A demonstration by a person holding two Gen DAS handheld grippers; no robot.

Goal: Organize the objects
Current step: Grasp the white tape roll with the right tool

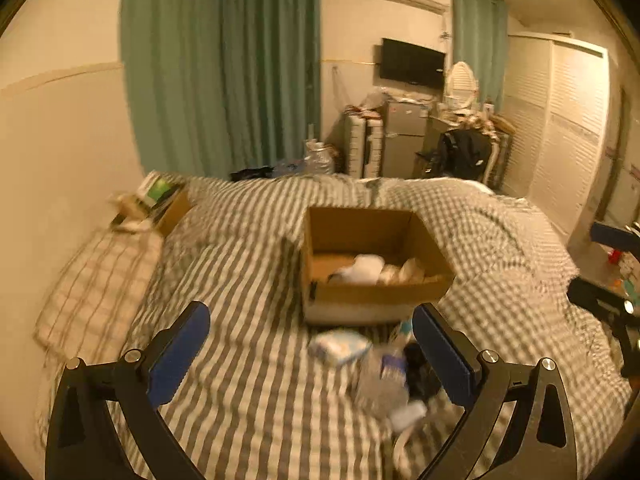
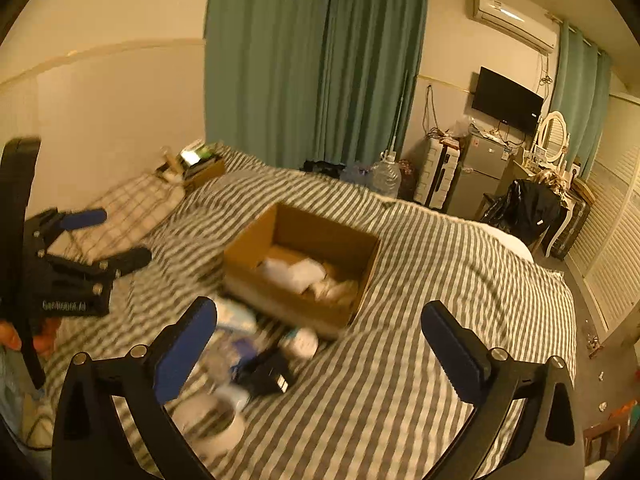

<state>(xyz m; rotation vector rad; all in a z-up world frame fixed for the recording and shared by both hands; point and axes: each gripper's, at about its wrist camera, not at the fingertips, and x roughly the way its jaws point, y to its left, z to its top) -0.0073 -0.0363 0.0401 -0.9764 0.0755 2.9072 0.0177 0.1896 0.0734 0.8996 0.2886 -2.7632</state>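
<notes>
Your left hand-held gripper (image 1: 311, 354) has its blue pads spread wide apart with nothing between them, and your right hand-held gripper (image 2: 319, 350) is just as wide and empty. Just beyond their tips lies a blurred heap of small things (image 2: 256, 364) on the striped bed (image 2: 420, 360), with a white mug (image 2: 210, 426) toward the near edge. Past the heap, mid-bed, sits the open cardboard box (image 1: 372, 258), white bundles (image 1: 366, 270) inside it.

Striped bed (image 1: 248, 264) with cardboard box (image 1: 372, 292), clutter (image 1: 384, 372)
</notes>
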